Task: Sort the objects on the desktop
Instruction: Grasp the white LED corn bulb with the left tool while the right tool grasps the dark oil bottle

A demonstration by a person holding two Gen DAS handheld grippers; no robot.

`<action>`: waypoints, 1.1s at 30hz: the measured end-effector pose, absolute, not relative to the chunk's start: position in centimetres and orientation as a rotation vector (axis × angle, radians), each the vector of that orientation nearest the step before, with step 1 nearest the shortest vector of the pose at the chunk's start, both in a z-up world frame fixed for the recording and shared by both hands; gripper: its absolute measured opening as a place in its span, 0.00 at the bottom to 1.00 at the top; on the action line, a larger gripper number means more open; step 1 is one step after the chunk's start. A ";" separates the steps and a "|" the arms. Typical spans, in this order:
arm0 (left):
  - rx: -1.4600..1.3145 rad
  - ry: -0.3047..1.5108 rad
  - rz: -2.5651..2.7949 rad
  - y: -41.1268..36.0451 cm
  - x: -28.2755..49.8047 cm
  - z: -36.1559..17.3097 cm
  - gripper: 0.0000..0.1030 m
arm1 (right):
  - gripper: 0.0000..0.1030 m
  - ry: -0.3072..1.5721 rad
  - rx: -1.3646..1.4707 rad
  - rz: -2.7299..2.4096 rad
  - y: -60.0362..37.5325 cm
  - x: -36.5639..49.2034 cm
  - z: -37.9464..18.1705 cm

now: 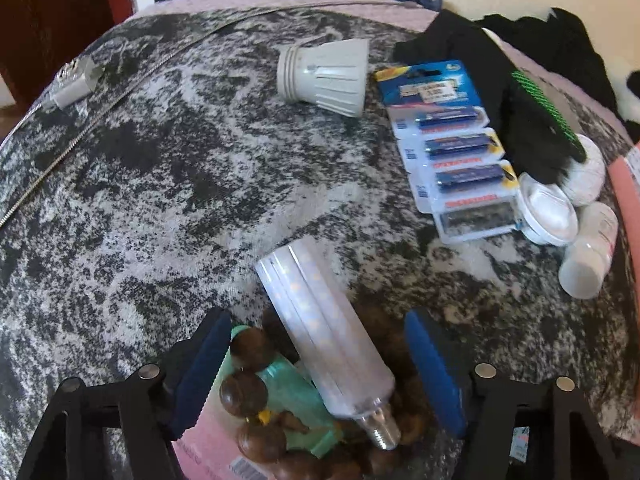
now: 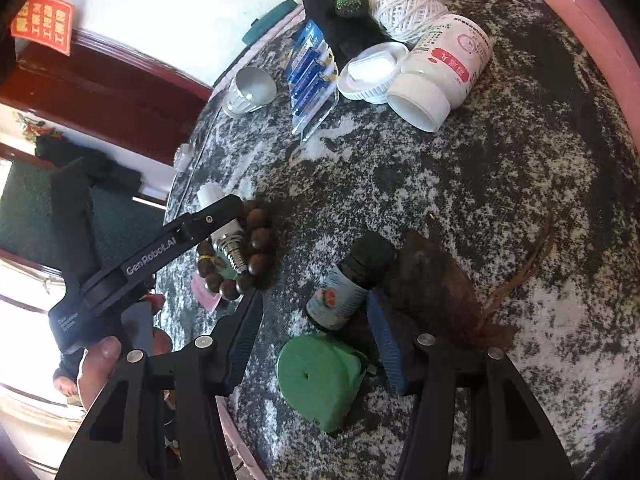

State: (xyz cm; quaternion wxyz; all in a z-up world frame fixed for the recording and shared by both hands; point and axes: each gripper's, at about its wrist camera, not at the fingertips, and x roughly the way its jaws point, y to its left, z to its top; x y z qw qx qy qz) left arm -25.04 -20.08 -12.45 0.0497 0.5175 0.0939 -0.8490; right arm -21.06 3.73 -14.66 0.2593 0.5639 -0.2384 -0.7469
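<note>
My left gripper (image 1: 316, 368) is open, its jaws on either side of a long white LED corn bulb (image 1: 320, 320). The bulb lies across a brown bead bracelet (image 1: 244, 392) and a mint green tube (image 1: 296, 400). The left gripper also shows in the right wrist view (image 2: 224, 236), over the bracelet (image 2: 256, 256). My right gripper (image 2: 312, 344) is open around a small dark-capped bottle (image 2: 348, 284) and a green tape measure (image 2: 320, 380). A brown tassel (image 2: 436, 288) lies just right of the bottle.
At the back lie a grey spotlight bulb (image 1: 328, 76), a blue battery pack (image 1: 452, 148), a black glove (image 1: 512, 100), a white twine ball (image 2: 404, 8), a white lid (image 2: 372, 72) and a white pill bottle (image 2: 444, 68). A pink box (image 2: 592, 20) borders the right side.
</note>
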 end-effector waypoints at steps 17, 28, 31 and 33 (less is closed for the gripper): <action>1.598 0.499 -2.576 -22.1 -25.3 -11.5 0.26 | 0.26 -0.603 1.531 -2.038 2.6 -22.3 -15.9; 1.495 0.571 -2.579 -24.4 -20.7 -7.6 0.26 | 0.26 -0.663 1.465 -2.003 3.4 -21.8 -13.7; 1.484 0.562 -2.554 -24.9 -19.2 -6.9 0.26 | 0.26 -0.668 1.439 -1.996 3.5 -21.4 -12.7; 1.468 0.545 -2.554 -24.7 -18.0 -6.0 0.26 | 0.26 -0.668 1.415 -1.989 3.6 -20.9 -11.8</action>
